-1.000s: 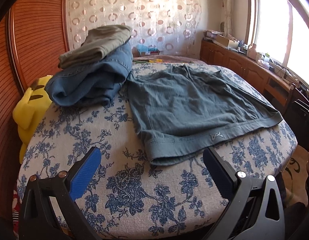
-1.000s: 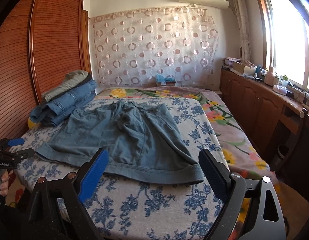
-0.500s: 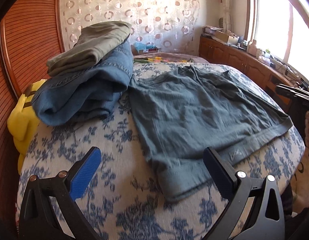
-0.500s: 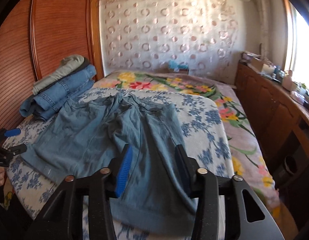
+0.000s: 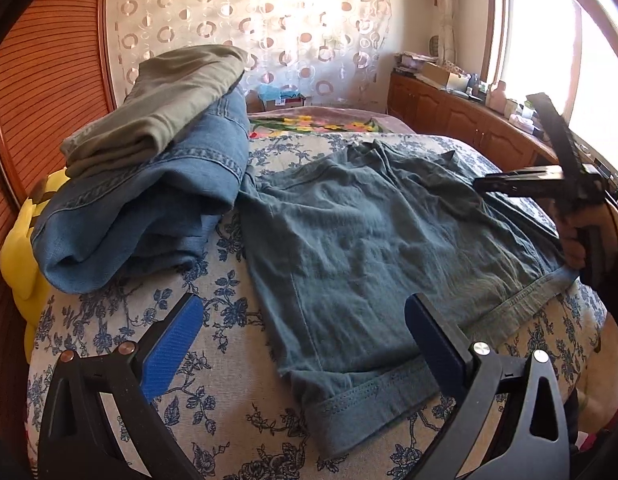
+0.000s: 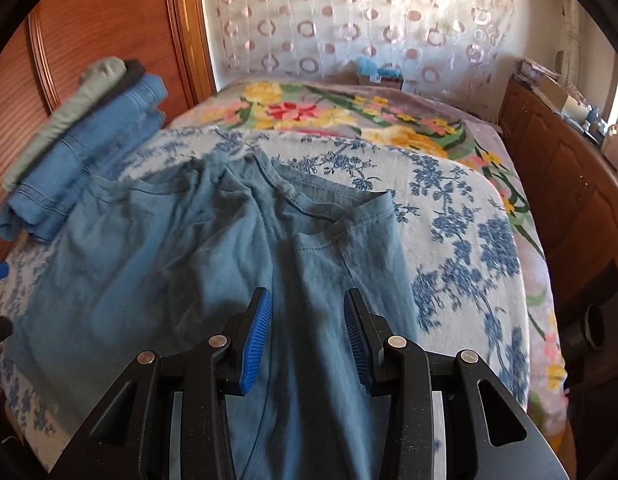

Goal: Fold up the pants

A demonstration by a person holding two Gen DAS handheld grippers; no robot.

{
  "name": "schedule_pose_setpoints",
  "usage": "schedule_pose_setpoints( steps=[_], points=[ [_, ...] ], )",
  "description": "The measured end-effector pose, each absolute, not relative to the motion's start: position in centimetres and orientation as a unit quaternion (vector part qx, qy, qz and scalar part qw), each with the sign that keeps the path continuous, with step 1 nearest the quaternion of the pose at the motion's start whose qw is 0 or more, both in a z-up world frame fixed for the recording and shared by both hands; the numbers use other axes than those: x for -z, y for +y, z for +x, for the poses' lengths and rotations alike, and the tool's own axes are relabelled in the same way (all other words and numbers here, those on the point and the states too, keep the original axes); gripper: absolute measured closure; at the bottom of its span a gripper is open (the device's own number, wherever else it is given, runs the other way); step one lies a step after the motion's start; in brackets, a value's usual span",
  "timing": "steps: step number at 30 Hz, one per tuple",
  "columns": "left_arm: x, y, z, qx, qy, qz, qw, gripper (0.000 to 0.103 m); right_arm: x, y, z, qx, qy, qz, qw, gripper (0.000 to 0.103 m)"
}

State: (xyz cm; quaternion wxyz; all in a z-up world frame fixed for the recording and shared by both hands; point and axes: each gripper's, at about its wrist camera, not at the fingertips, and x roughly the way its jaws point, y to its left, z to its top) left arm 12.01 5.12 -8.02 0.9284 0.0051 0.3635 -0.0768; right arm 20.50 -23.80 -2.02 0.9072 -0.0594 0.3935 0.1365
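Grey-blue pants (image 5: 369, 256) lie spread flat on the bed, and they also show in the right wrist view (image 6: 213, 264). My left gripper (image 5: 305, 344) is open wide, just above the near hem corner of the pants, holding nothing. My right gripper (image 6: 307, 336) is partly closed, its jaws a narrow gap apart, low over the right side of the pants; no cloth shows between the pads. The right gripper also shows in the left wrist view (image 5: 549, 176) over the pants' right edge.
A stack of folded jeans (image 5: 149, 204) with an olive garment (image 5: 173, 100) on top sits at the bed's left. A yellow plush (image 5: 21, 252) is beside it. The blue-flowered bedspread (image 6: 461, 224) covers the bed. Wooden cabinets (image 6: 569, 184) line the right wall.
Both grippers have moved forward and down toward the pants. The right gripper's jaws have narrowed from wide open to a small gap. The left gripper stays wide open.
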Motion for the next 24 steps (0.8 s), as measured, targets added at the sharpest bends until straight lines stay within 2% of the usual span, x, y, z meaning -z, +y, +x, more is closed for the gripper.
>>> schedule_pose_setpoints(
  steps=[3, 7, 10, 17, 24],
  points=[
    [8.1, 5.0, 11.8, 0.078, 0.364, 0.005, 0.928, 0.001, 1.8, -23.2, 21.0, -0.127, 0.408, -0.078, 0.901, 0.076],
    [8.2, 5.1, 11.6, 0.077, 0.365, 0.006, 0.928, 0.001, 0.6, -23.0, 21.4, -0.106, 0.412, -0.102, 0.899, 0.099],
    [8.3, 5.1, 11.4, 0.078, 0.366, 0.006, 0.927, 0.001, -0.4, -23.4, 21.2, -0.094, 0.402, -0.117, 0.903, 0.102],
    [8.3, 5.1, 11.0, 0.078, 0.367, 0.004, 0.927, 0.001, -2.9, -27.8, 21.6, -0.018, 0.371, -0.093, 0.924, 0.102],
    [8.1, 5.1, 10.7, 0.079, 0.362, 0.000, 0.929, 0.001, -3.6, -31.8, 20.5, 0.041, 0.377, -0.061, 0.923, 0.101]
  ],
)
